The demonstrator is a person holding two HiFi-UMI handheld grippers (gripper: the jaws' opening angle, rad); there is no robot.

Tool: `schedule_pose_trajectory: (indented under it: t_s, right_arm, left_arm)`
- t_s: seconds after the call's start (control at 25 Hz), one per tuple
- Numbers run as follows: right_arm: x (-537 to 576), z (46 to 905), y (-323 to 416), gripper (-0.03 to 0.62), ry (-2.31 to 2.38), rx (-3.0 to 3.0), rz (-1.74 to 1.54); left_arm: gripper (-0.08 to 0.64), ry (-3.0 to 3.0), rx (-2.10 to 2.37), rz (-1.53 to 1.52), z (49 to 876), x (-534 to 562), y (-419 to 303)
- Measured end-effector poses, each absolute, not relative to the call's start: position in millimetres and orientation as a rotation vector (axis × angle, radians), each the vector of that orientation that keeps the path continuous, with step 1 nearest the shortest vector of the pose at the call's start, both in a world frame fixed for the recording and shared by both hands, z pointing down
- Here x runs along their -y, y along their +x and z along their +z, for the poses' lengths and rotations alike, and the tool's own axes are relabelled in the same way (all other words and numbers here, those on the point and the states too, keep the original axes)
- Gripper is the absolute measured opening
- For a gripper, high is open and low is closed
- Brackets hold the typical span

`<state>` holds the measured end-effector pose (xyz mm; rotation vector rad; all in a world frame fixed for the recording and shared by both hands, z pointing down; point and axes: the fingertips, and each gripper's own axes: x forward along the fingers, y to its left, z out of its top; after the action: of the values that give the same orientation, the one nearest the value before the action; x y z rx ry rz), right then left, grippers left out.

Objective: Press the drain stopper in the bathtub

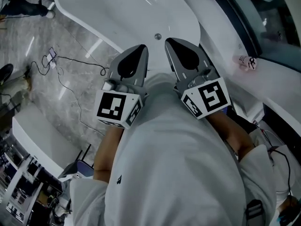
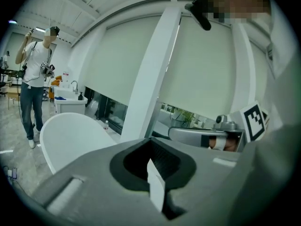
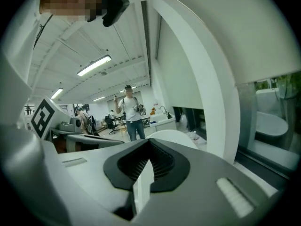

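Observation:
The white bathtub lies ahead of me in the head view, and its small round metal drain stopper sits on the tub floor near the close end. Both grippers are held against my chest, pointing toward the tub and well short of the stopper. My left gripper has its jaws shut with nothing between them, as its own view shows. Beside it, my right gripper is also shut and holds nothing. The tub's rim shows past the left jaws. The right gripper view catches only a bit of tub rim.
Cables trail over the grey marble floor left of the tub. A small bottle lies on the window ledge at right. Another white fixture stands at lower left. A person stands beyond the tub, the same person showing in the right gripper view.

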<state>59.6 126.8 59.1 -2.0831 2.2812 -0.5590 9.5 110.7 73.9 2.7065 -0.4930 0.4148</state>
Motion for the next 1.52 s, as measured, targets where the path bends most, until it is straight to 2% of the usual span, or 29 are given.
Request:
schedule_pose_trajectory:
  t_s: [0.32, 0.72, 1.52]
  right_arm:
    - [-119.2, 27.3, 38.7, 0.003, -2.091, -2.316, -0.355]
    - [-107.5, 43.2, 63.6, 0.002, -1.992, -2.289, -0.474]
    - [-103.3, 48.6, 57.6, -0.005, -1.944, -2.442, -0.459]
  left_arm:
    - [0.005, 2.792, 0.512, 0.422, 56.7, -110.9, 15.6]
    - [0.005, 2.767, 0.554, 0.424, 63.1, -90.0, 32.8]
    - [0.005, 2.702, 0.675, 0.431, 74.2, -86.8, 27.6]
